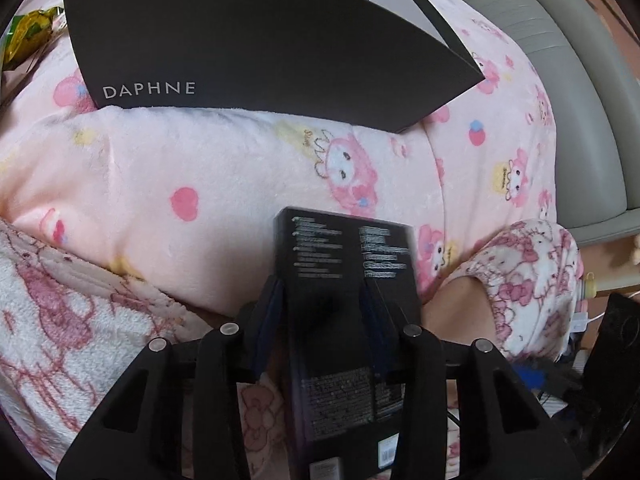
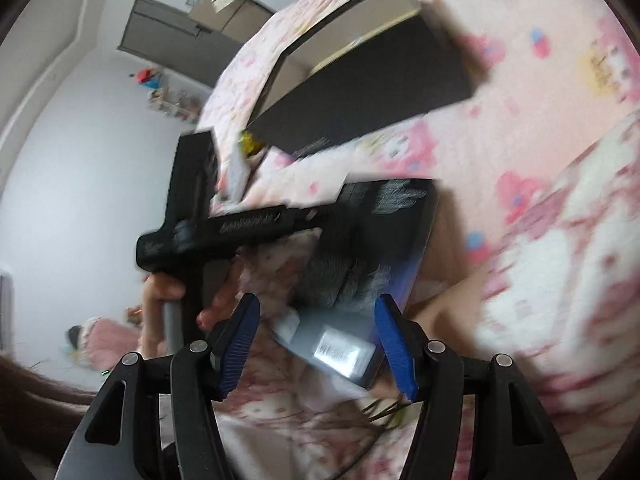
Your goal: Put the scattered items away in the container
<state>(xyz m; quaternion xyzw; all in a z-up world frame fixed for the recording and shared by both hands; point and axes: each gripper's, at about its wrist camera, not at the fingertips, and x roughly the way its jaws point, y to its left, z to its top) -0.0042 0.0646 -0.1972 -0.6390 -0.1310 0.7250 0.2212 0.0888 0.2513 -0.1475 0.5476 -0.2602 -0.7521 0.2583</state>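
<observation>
The left gripper (image 1: pixel 324 300) is clamped on a small black box (image 1: pixel 348 264), its two fingers pressed against the box's left and right sides. The box's long axis runs along the fingers, so its far end points away from the camera toward the big black container (image 1: pixel 256 40) marked DAPHNE, while its near end, printed with fine text and a barcode, reaches back under the gripper body. The box is held above a pink blanket (image 1: pixel 160 168) printed with cartoon rabbits, with the container lying farther off on that blanket, well apart from the box. A yellow-green packet (image 1: pixel 30 32) shows at the container's far left corner. To the right, a patterned sleeve (image 1: pixel 532 272) crosses the near side of the blanket. In the right wrist view, the right gripper (image 2: pixel 318 338) is released, its blue pads (image 2: pixel 240 340) standing wide with nothing pressed between them; the same black box (image 2: pixel 372 248) lies just beyond them, gripped from the left by the other tool, whose handle a hand (image 2: pixel 160 292) holds. There the box's long axis runs from near to far, tilted, and the open container (image 2: pixel 360 92) lies farther up the blanket (image 2: pixel 540 140). This view is blurred, so finer contact cannot be told.
</observation>
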